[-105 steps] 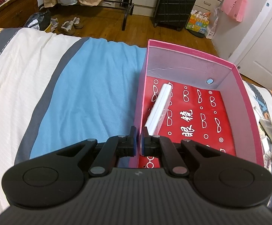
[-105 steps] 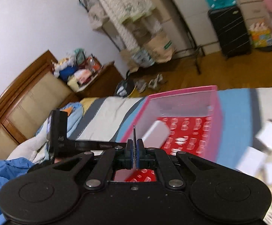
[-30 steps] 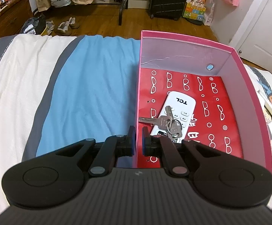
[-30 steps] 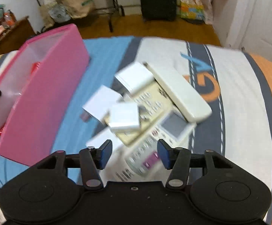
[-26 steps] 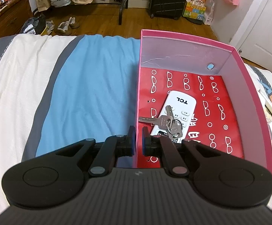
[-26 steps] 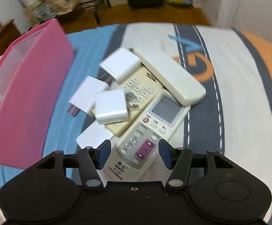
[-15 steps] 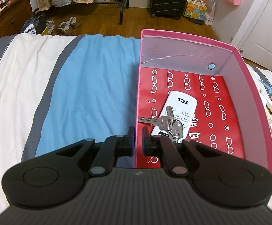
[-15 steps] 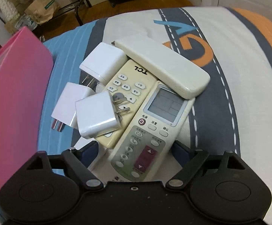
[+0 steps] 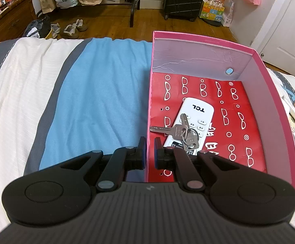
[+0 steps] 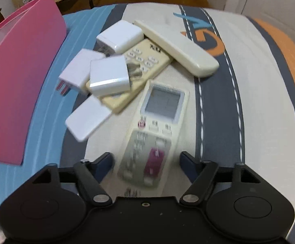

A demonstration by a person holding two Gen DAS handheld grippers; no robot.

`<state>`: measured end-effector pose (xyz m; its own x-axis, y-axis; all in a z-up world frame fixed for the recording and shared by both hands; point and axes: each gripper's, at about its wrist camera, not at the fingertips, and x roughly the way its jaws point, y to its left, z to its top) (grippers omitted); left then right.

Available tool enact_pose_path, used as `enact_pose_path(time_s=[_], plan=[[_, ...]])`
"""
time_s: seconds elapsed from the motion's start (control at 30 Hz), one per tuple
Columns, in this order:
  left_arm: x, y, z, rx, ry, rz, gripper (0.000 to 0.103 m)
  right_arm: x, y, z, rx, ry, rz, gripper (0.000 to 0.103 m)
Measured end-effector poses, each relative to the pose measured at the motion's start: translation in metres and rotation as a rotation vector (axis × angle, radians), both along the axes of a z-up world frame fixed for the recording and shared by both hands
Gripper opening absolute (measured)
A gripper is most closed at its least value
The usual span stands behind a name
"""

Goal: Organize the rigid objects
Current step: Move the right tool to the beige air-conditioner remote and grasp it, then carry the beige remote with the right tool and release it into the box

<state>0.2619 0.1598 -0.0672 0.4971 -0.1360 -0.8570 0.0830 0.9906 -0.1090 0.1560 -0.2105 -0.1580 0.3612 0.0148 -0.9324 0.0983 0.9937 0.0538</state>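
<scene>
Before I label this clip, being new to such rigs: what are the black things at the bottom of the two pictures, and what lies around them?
They are two-finger tools a person holds, each carrying a camera that looks along its fingers. One picture comes from the left hand-held gripper, shut on the wall of the pink box. Inside lie a white remote and keys. The other comes from the right hand-held gripper; its jaws have just been opening and now straddle the near end of a screen remote without pressing it. Beyond, on the bed, lie chargers and two more remotes.
</scene>
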Motion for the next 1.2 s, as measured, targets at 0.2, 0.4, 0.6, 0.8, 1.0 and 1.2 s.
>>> enact_pose_path(time_s=[0.2, 0.4, 0.6, 0.8, 1.0, 1.2], plan=[[0.000, 0.003, 0.000, -0.014, 0.009, 0.011, 0.005, 0.000, -0.005, 0.006, -0.013, -0.100, -0.029, 0.063], [-0.002, 0.003, 0.001, -0.009, -0.003, 0.004, 0.005, -0.032, 0.007, 0.040, -0.004, -0.253, 0.006, 0.059], [-0.004, 0.001, 0.003, -0.004, -0.011, -0.011, 0.005, -0.053, 0.027, 0.065, 0.029, -0.364, 0.050, 0.059], [-0.001, 0.004, 0.002, -0.022, -0.001, 0.003, 0.005, -0.072, 0.045, 0.107, 0.057, -0.502, 0.100, 0.058], [-0.001, 0.003, 0.002, -0.015, -0.006, -0.007, 0.005, -0.084, 0.086, 0.155, 0.098, -0.615, 0.329, 0.059], [-0.002, 0.005, 0.002, -0.034, -0.001, 0.003, 0.005, -0.057, 0.137, 0.173, 0.240, -0.614, 0.492, 0.059]])
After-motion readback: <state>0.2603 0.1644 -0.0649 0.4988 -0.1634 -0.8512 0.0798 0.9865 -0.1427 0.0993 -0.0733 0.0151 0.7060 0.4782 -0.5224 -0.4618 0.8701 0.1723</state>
